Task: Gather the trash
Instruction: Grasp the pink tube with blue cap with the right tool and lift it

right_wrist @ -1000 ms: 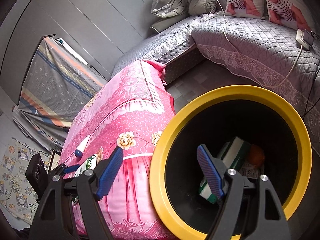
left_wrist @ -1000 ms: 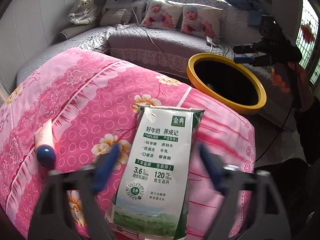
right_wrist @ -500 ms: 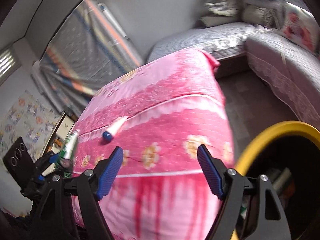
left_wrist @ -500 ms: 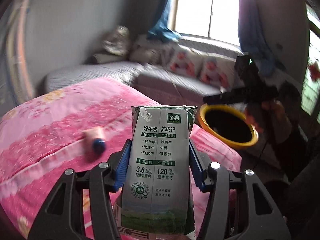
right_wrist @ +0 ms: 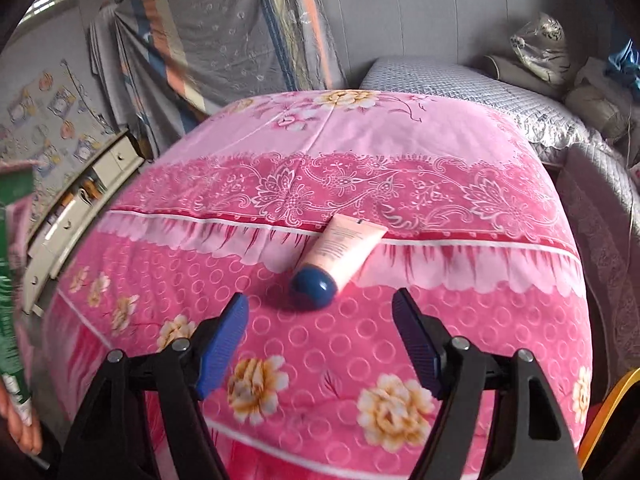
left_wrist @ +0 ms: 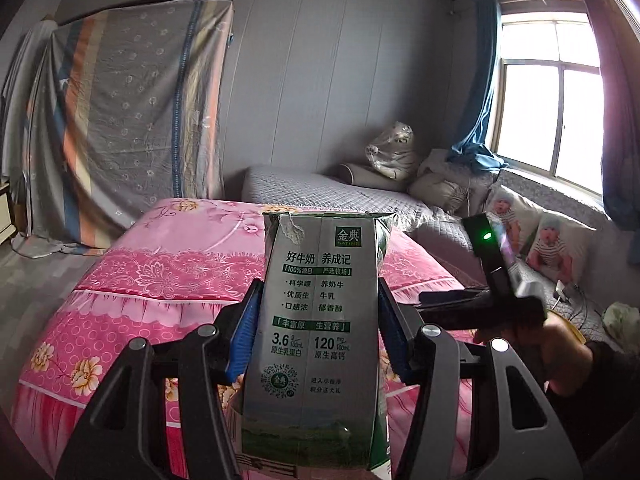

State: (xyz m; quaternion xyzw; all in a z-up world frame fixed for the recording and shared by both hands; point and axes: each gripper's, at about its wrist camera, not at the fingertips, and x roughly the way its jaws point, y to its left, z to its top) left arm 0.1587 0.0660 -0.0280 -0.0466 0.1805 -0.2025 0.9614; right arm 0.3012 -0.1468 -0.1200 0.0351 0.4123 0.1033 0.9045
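A pink floral quilt (right_wrist: 360, 168) covers the raised surface in the middle of the room; it has a band of white lace pattern and, nearer the cameras, circles and yellow flowers. Behind it a striped grey cloth (left_wrist: 132, 120) hangs against the grey wall. To the right runs a grey quilted couch (left_wrist: 320, 188) with two cushions (left_wrist: 536, 236) that show printed babies, and above them a bright window (left_wrist: 560, 100) with a blue curtain (left_wrist: 476, 92).

The left gripper (left_wrist: 316, 332) holds a milk carton (left_wrist: 320, 320) upright above the quilt; its blue pads press on both sides of the carton. The carton hides the part of the quilt behind it.

The right gripper (right_wrist: 320, 336) hovers over the quilt with spread jaws, which are closing now, and nothing is between them. Just beyond its fingertips a pink tube (right_wrist: 340, 252) with a dark blue cap lies on the quilt, cap toward the camera.

At the lower right edge of the right view only a yellow rim (right_wrist: 608, 416) shows, cut off. At the left edge the carton appears as a green blur. In the left view the right gripper and a hand (left_wrist: 548, 344) are dark and hard to read.
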